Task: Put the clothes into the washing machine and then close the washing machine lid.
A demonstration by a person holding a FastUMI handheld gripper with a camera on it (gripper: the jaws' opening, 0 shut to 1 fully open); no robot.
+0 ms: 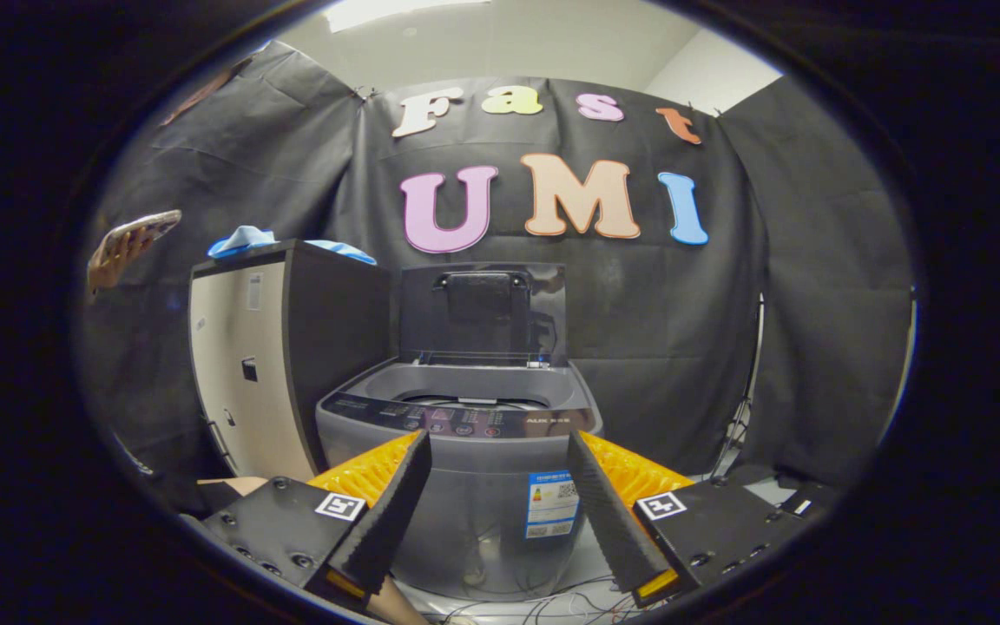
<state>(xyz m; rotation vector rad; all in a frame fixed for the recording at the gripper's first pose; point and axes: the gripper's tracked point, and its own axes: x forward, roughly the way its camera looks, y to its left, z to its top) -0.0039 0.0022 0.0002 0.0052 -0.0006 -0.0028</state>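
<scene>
The gripper (pixel 496 456) stands wide, its two dark fingers (pixel 391 508) splayed apart at the bottom of the frame with nothing between them but open air. Orange ribbed parts sit on the outer side of each finger, and black blocks with square markers lie below them.

Straight ahead of the fingers, in the lower middle of the frame, stands the grey washer (pixel 465 486). It is seen through the gap between the fingers, beyond their tips, and apart from them. Its lid (pixel 483 312) is raised upright at the back, a dark panel against the black cloth wall. The tub opening (pixel 474 399) below the lid is uncovered; what lies inside cannot be made out. A dark control strip runs across the front rim, and a blue and white sticker (pixel 550 503) is on the front of the body, just inside the right finger.

Left of the washer, touching or just beside it, stands a tall cabinet (pixel 248 365) with a pale door and dark side. On its top, in the upper left of the frame, lies a blue cloth (pixel 244 239), well beyond and above the left finger.

Further to the upper left, a hand (pixel 118 252) holds a phone (pixel 140 230).

Thin cables (pixel 569 603) lie on the floor at the foot of the washer.
</scene>
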